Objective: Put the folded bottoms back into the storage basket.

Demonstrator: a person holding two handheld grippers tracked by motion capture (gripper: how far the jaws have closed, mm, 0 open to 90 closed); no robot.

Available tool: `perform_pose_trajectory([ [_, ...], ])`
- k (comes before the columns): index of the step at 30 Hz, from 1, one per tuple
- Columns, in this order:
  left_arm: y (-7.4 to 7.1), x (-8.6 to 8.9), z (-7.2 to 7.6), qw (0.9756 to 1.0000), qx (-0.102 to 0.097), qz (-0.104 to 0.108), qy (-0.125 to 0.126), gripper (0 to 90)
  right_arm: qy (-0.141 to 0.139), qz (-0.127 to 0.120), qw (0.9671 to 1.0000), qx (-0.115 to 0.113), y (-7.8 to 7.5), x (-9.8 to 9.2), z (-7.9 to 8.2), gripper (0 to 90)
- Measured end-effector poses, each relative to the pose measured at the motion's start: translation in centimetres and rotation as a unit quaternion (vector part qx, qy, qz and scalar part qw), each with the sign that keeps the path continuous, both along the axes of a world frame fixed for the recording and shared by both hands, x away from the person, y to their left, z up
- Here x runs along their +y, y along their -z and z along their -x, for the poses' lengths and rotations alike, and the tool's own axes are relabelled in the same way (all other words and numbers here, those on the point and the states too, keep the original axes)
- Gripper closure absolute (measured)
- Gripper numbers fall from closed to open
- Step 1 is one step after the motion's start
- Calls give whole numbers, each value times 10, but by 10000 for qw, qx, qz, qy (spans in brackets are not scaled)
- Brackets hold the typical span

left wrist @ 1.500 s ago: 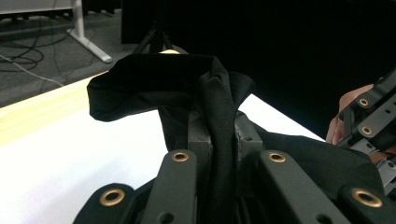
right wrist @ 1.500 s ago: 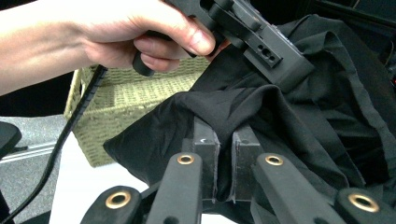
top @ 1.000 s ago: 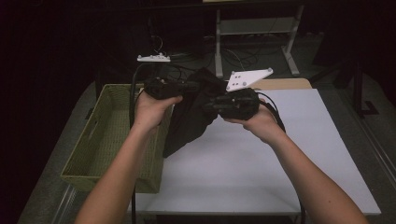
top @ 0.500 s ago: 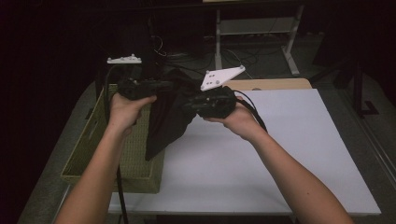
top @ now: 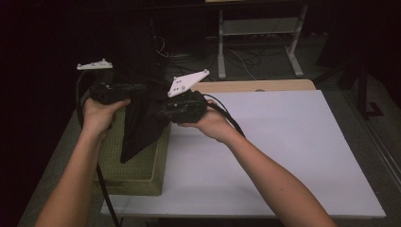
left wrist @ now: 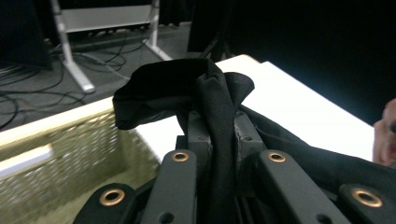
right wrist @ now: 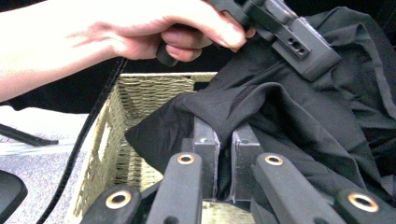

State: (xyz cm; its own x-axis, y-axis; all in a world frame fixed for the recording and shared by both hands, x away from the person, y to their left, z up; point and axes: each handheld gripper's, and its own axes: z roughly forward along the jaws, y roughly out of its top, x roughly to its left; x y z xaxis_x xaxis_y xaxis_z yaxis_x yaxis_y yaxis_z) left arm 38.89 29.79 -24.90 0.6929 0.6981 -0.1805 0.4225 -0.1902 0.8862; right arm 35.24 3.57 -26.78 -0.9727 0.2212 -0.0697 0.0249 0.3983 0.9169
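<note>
While the black fabric garment (top: 142, 123) is gripped by both closed grippers, left (top: 142, 87) and right (top: 163, 111), above the woven green basket (top: 142, 177), lowering it in remains.

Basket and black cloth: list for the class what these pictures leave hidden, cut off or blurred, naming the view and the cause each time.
- Basket inside, high view: the hanging cloth covers it.
- Cloth's full shape, right gripper view: cut off by the right edge, and bunched.
- Basket, left gripper view: its weave is blurred.
- Left gripper pads, left gripper view: the cloth wraps them.
- Right gripper, high view: the hand covers its body.
</note>
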Motion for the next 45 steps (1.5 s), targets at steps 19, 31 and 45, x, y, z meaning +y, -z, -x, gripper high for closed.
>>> perform_pose_trajectory([
  [19, 44, 52, -6, 9961, 182, -480, -713, 806, -306, 470, 9981, 269, 38, 63, -4, 829],
  [31, 75, 62, -16, 9929, 379, -621, -946, 805, -405, 890, 9946, 346, 62, 84, -2, 828],
  [45, 96, 55, -22, 9940, 604, -609, -683, 804, -589, 987, 9917, 579, 83, 70, 8, 625],
])
